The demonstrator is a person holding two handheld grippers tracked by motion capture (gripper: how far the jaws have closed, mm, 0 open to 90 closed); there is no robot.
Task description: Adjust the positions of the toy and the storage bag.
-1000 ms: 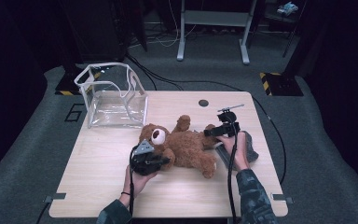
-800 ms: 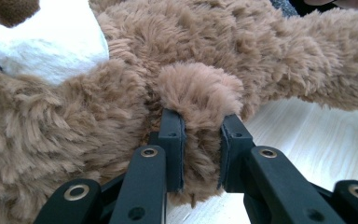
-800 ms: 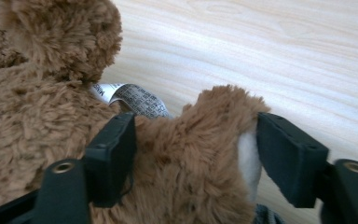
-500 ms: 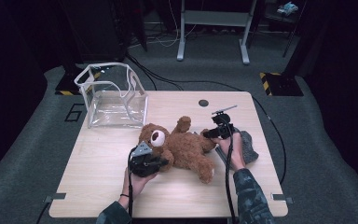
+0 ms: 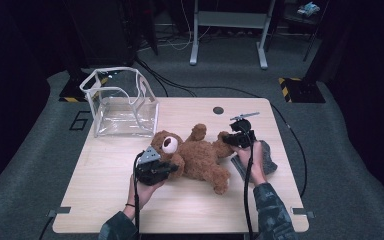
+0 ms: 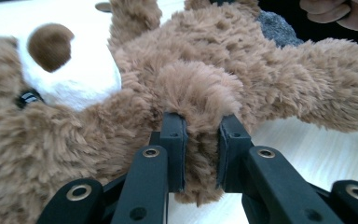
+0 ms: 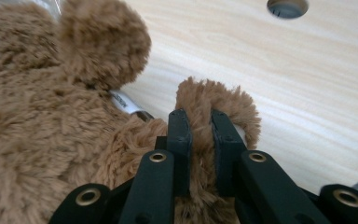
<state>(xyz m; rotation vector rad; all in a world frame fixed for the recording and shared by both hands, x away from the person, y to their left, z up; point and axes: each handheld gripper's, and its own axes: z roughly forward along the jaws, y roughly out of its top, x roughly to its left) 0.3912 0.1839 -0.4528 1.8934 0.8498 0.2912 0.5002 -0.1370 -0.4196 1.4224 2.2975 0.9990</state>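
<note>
Now | left hand-held gripper (image 6: 200,140) pinching teddy bear (image 5: 200,157) arm | right hand-held gripper (image 7: 199,135) just clamped its leg, tips fur-buried

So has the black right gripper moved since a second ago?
Yes. The right gripper has slid left, away from the grey cloth, and its jaws have just closed on the brown teddy bear.

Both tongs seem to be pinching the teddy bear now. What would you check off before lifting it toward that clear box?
1. Left tongs clamped on a limb of the teddy bear: ok.
2. Right tongs, jaws just closed, pinching a furry limb: ok.
3. Clear box open on top, nothing seen inside: ok.
4. Table between bear and box free of obstacles: ok.
5. Grey cloth beside the right hand not caught in the grip: ok.
6. Grips strong enough to carry the bear's weight: cannot tell.
</note>
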